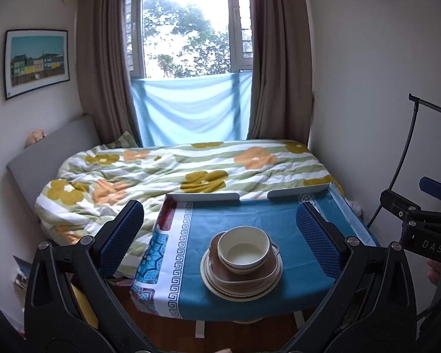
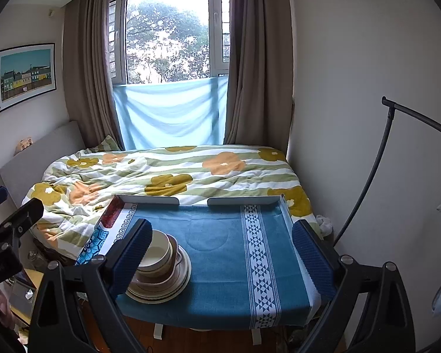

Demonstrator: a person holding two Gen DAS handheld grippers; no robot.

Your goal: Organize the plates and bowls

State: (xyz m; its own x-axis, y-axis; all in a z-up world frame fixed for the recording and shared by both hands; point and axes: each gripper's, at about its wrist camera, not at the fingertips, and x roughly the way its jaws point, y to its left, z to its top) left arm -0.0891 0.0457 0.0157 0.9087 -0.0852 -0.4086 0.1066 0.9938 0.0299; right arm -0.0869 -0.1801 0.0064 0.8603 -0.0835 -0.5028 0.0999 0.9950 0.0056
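Stacking is seen done: 1 bowl (image 1: pixel 244 248) sits on the plates (image 1: pixel 241 279) on the table (image 1: pixel 250 214).

Nearest the cameras, the left gripper (image 1: pixel 220 241) is held with its jaws wide apart and empty, the stack framed between them but untouched. The right gripper (image 2: pixel 223 253) is likewise spread apart and empty, its left finger (image 2: pixel 132 253) seen in front of the stack's left side; contact cannot be told. The plates are set on a blue cloth (image 2: pixel 220 264), toward its near edge. Beyond the table a bed with a flowered quilt (image 1: pixel 176 170) is seen, then curtains (image 2: pixel 85 73) and a window (image 1: pixel 185 29).
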